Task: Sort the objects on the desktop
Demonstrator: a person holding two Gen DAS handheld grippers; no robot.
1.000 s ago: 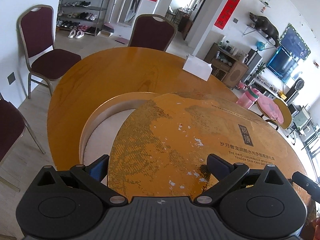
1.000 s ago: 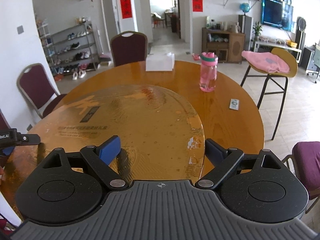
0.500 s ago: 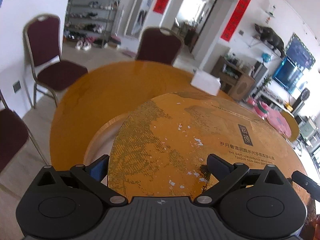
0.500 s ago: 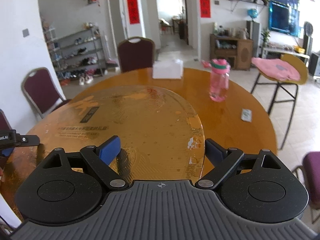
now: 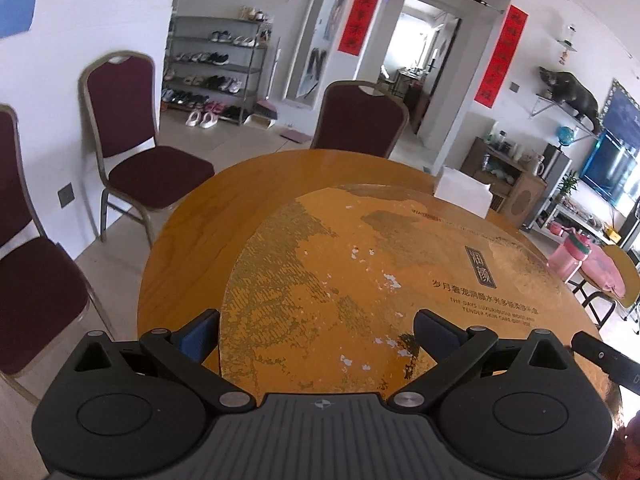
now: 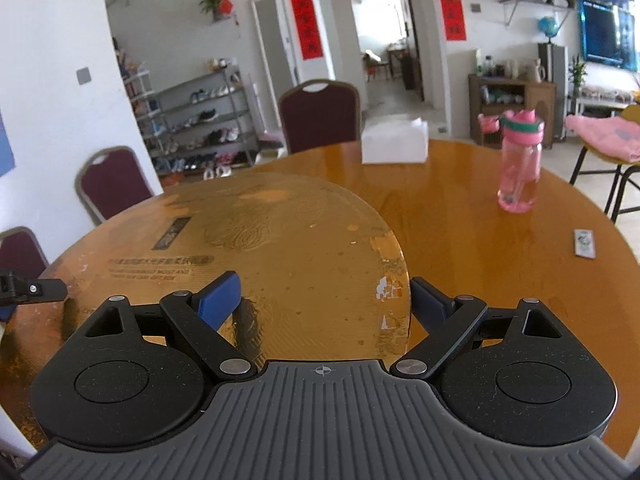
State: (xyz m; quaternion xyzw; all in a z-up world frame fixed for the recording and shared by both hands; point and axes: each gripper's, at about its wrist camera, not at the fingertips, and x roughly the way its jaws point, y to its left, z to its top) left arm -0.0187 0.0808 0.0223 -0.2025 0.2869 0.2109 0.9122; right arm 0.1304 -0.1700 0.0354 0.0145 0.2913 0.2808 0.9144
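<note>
the big round gold lid [image 5: 360,280] fills the near part of both views, held level above the desk [image 5: 208,216], with each gripper at one side of its rim. the left gripper [image 5: 316,334] has its jaws spread wide, one finger outside the lid's left edge and the other over its printed face; the right gripper [image 6: 324,300] stands the same way on the opposite edge. whether the pads press the rim or merely straddle it, i cannot tell, since the contact is hidden under the fingers.

judging by its look, the lid is stiff card or thin board with a foil skin: light for its size, broad, and prone to tipping or flexing if held at one point only. the foil is flaked and scuffed, so it is probably slick and easily marked. opposite points of the rim seem the sound places to hold it, keeping it flat.

the right wrist view alone shows, beyond the lid, a pink bottle [image 6: 519,168] standing on the desk, a small card [image 6: 584,242] lying to the right of the lid, and the white tissue box [image 6: 395,141] whole; the left view catches only that box's corner. the left wrist view alone shows the lid's chinese lettering the right way up and the bare desk left of the lid. no box base shows beneath the lid in either view.
</note>
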